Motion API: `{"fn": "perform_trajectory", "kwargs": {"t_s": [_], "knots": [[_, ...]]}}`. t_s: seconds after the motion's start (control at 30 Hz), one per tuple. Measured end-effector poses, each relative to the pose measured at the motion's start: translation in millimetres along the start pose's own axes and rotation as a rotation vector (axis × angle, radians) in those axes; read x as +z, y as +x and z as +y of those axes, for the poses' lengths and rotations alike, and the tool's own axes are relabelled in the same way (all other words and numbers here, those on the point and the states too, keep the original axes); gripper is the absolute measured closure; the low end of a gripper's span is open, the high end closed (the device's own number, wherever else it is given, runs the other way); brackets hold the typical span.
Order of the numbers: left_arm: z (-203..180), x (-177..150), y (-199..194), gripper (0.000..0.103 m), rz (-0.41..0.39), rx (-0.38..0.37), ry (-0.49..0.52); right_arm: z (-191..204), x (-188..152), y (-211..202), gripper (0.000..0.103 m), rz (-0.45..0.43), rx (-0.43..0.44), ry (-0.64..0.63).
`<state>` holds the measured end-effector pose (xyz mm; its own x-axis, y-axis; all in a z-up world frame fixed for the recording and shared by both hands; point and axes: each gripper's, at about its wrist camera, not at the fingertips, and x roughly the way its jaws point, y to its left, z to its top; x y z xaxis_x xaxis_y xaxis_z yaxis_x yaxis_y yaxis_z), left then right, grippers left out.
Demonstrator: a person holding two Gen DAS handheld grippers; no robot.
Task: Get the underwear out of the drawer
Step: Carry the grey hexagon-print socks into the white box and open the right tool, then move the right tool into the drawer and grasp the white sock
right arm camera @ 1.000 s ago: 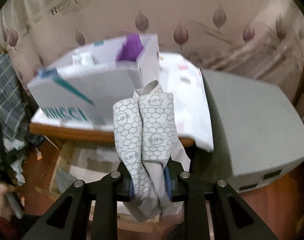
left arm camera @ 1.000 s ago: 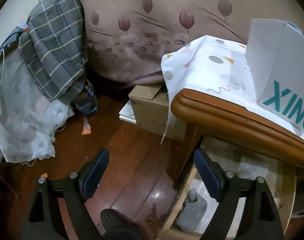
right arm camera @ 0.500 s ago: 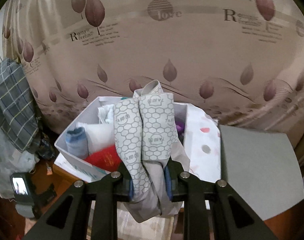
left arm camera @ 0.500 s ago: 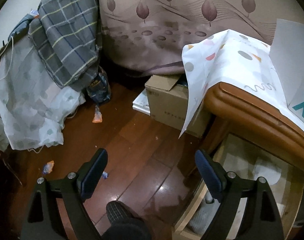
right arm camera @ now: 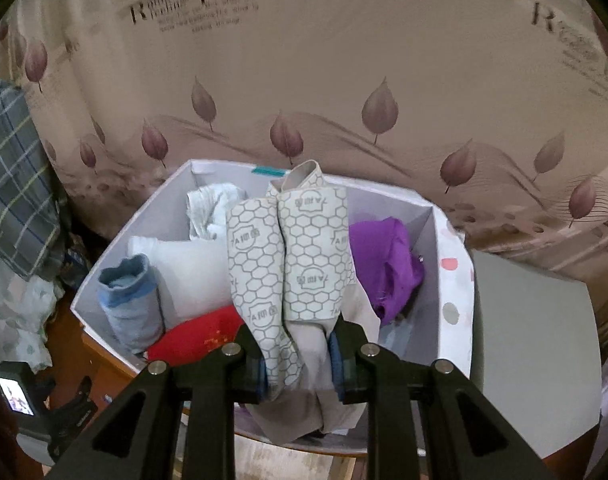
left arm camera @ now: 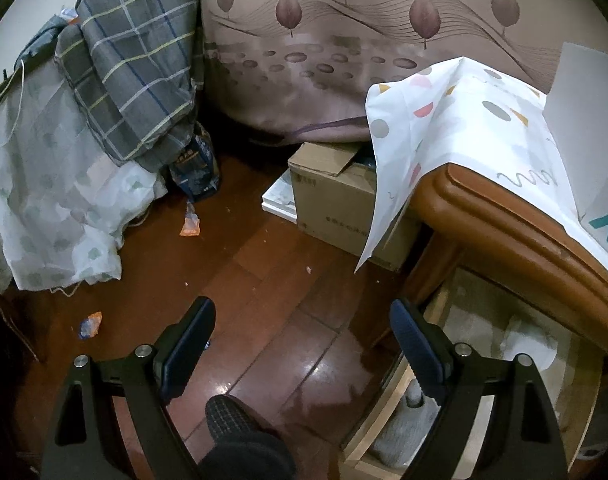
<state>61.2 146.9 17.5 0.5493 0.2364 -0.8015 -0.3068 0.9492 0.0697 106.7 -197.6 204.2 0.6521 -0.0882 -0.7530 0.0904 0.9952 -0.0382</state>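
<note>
Right gripper (right arm camera: 297, 354): clamped on rolled underwear (right arm camera: 289, 256), beige with a grey honeycomb print on the waistband, roll standing upright between the blue-padded fingers (right arm camera: 336, 354), loose beige fabric hanging below the jaws. Underwear held above a white divided box (right arm camera: 452, 280), in front of its middle part. Box contents: purple garment (right arm camera: 388, 264) in the right-hand compartment; red item (right arm camera: 195, 338) at the near left; grey-blue rolled sock (right arm camera: 129, 304) at the left wall; white folded cloth (right arm camera: 183, 264) beside the sock; crumpled white fabric (right arm camera: 209, 208) toward the back. Box set on a table (left arm camera: 516, 232) of orange-brown wood covered by a white patterned cloth (left arm camera: 456, 120); grey flat-topped case (right arm camera: 532, 344) just to the right of the box. Behind: beige curtain (right arm camera: 304, 60) with a leaf motif and printed lettering. Left gripper (left arm camera: 301, 346): released, fingers spread wide, nothing between them, hanging over a dark wooden floor (left arm camera: 271, 280). Open drawer (left arm camera: 384, 412) of pale wood below the table edge at the right of the left view, grey rolled item (left arm camera: 404, 428) inside near its front corner. Also on the floor: cardboard carton (left arm camera: 340, 204) beside the table, small orange wrapper (left arm camera: 189, 226), pale draped sheet (left arm camera: 51, 200) with plaid grey fabric (left arm camera: 139, 60) piled on top at the left.
</note>
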Motion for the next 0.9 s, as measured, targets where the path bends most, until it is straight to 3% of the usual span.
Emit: {"fn": "perform_trajectory", "kwargs": {"t_s": [0.17,0.4,0.53,0.6,0.77,0.9], "knots": [[4,2,-4,0.016,-0.012,-0.014,-0.021,-1,0,27,0.08,0.057,-0.006,-0.017],[9,1,3,0.016,0.023,-0.015,-0.041,7,-1,59,0.076,0.135,0.057,0.001],[10,3,3,0.016,0.017,-0.019,-0.05,11,1,70,0.064,0.154,0.083,0.011],[11,4,3,0.016,0.017,-0.02,-0.051,13,1,69,0.055,0.152,0.076,0.003],[13,3,4,0.016,0.014,-0.018,-0.057,17,3,54,0.045,0.108,0.071,-0.009],[16,5,5,0.016,0.013,-0.009,-0.064,25,4,24,0.043,0.018,0.032,-0.109]]}}
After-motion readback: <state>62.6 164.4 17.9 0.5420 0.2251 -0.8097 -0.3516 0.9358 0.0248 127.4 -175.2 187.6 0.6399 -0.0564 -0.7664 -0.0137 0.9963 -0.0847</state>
